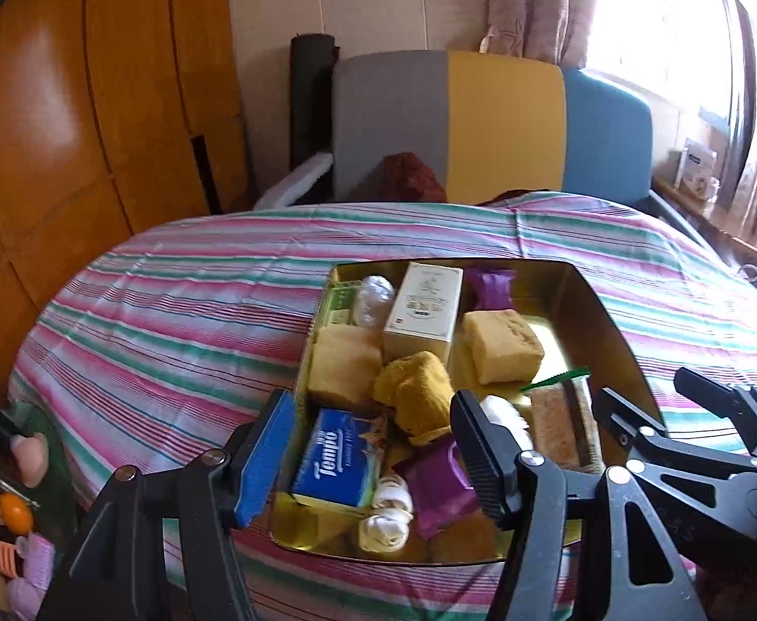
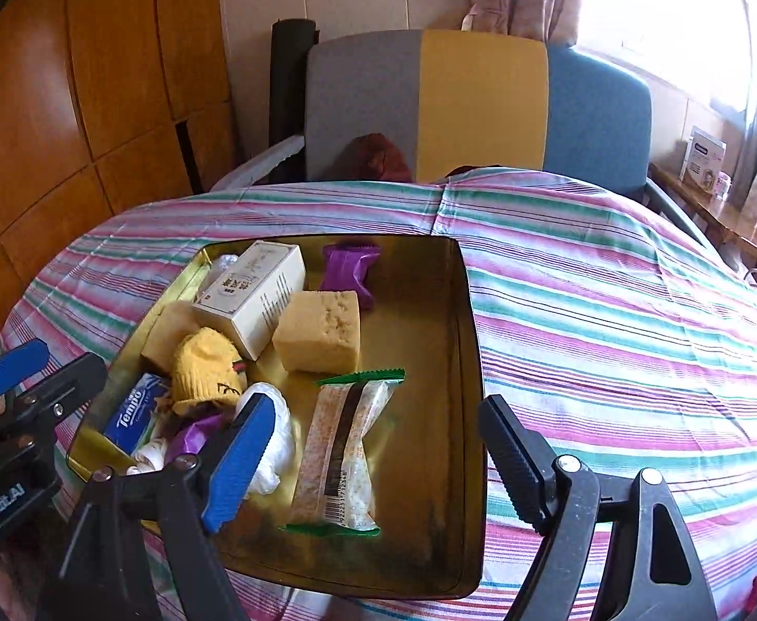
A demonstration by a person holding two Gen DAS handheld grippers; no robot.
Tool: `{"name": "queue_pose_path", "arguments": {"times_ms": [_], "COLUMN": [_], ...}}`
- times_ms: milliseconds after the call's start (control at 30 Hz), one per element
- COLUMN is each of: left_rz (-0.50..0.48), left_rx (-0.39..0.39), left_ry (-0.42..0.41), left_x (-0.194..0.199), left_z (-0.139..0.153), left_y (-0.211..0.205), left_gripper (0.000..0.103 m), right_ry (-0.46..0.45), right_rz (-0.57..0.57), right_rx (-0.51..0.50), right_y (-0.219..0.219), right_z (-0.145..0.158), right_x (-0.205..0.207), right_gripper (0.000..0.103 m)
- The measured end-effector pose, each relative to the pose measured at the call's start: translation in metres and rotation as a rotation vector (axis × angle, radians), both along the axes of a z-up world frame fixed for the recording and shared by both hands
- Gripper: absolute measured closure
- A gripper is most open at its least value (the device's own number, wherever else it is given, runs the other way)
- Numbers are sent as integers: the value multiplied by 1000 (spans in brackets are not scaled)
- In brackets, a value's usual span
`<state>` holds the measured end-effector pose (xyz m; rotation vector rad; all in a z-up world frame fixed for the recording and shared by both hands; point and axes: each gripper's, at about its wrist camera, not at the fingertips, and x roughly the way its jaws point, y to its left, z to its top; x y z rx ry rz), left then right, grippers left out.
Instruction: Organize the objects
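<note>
A gold metal tin (image 1: 606, 321) (image 2: 469, 321) sits on the striped tablecloth. It holds a blue Tempo tissue pack (image 1: 334, 460) (image 2: 132, 414), a white box (image 1: 422, 308) (image 2: 251, 292), yellow sponge blocks (image 1: 503, 346) (image 2: 319, 331), a mustard cloth (image 1: 415, 390) (image 2: 205, 370), purple packets (image 1: 438, 486) (image 2: 350, 264) and a long snack bar in a green-edged wrapper (image 2: 339, 450). My left gripper (image 1: 373, 458) is open and empty over the tin's near left part. My right gripper (image 2: 378, 458) is open and empty over the snack bar; it also shows in the left wrist view (image 1: 648, 403).
The tin lies on a round table with a pink, green and white striped cloth (image 1: 171, 321) (image 2: 611, 310). A grey, yellow and blue chair (image 1: 482, 124) (image 2: 477, 103) stands behind it. Small cluttered items (image 1: 11, 517) lie at the lower left. Wooden panels are on the left.
</note>
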<state>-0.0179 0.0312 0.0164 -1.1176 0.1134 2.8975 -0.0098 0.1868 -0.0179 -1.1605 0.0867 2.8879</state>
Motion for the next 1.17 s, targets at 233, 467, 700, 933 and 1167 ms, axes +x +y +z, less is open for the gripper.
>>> {"name": "queue_pose_path", "arguments": {"times_ms": [233,467,700,933,1167], "left_rz": [-14,-33,-51,-43,-49], "left_rx": [43,57,76,91,96], "left_ry": [-27,-15,-30,0,10], "left_x": [-1,2,3,4,3], "left_z": [-4,-1,-1,-1,2], "left_y": [-2,0,2,-1,-3], "left_gripper": [40,41,41,44,45], "right_ry": [-3,9,8,2,-1], "right_rz": [3,-1,0,5,5], "right_rx": [-4,0,1,-1,-1], "right_y": [-5,-7,-6,-4,-4], "right_z": [-3,-2,-2,-4,-6], "right_x": [-1,0,0,0,-1], "right_gripper": [20,20,20,20,20]}}
